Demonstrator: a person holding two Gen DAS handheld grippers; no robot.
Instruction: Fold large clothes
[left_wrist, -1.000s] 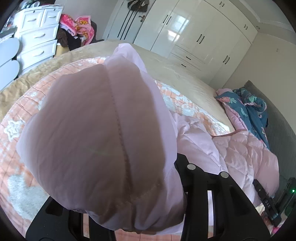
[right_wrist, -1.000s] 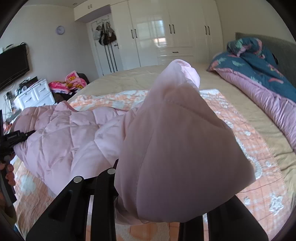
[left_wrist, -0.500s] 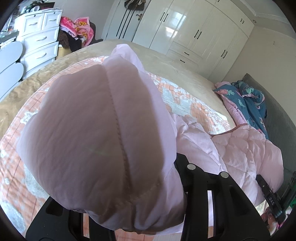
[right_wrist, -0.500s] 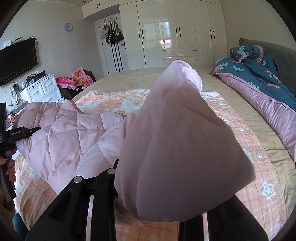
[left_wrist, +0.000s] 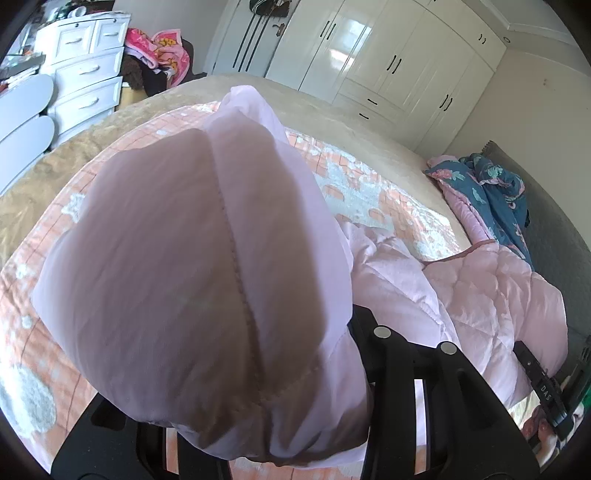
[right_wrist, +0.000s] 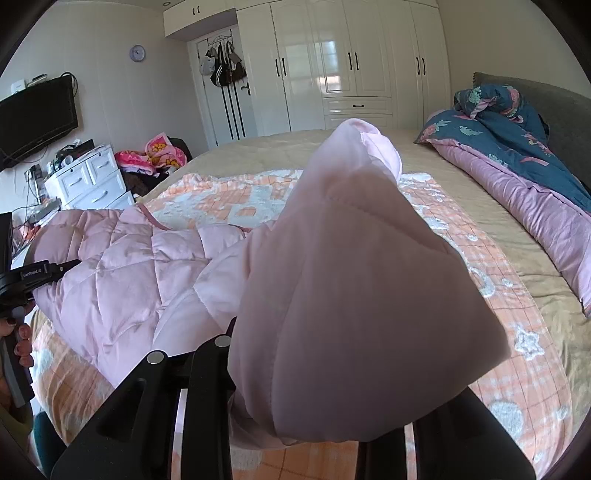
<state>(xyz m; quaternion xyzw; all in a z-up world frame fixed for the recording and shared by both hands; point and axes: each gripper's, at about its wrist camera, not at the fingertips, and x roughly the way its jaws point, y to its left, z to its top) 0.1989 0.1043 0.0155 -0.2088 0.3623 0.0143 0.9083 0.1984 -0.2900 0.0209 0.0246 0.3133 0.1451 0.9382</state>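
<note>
A pink quilted jacket hangs between my two grippers above the bed. My left gripper is shut on a bunched end of the jacket, which fills most of the left wrist view and hides the fingertips. My right gripper is shut on another bunched end; the jacket's quilted body stretches left toward the left gripper, seen at the left edge. The right gripper shows at the right edge of the left wrist view.
An orange and white checked blanket covers the tan bed. A blue and pink duvet lies by the grey headboard. White wardrobes stand behind; a white dresser and clothes pile are beside the bed.
Both grippers have lifted a little with the jacket; more of the bed and blanket shows beneath. The grips have not changed.
</note>
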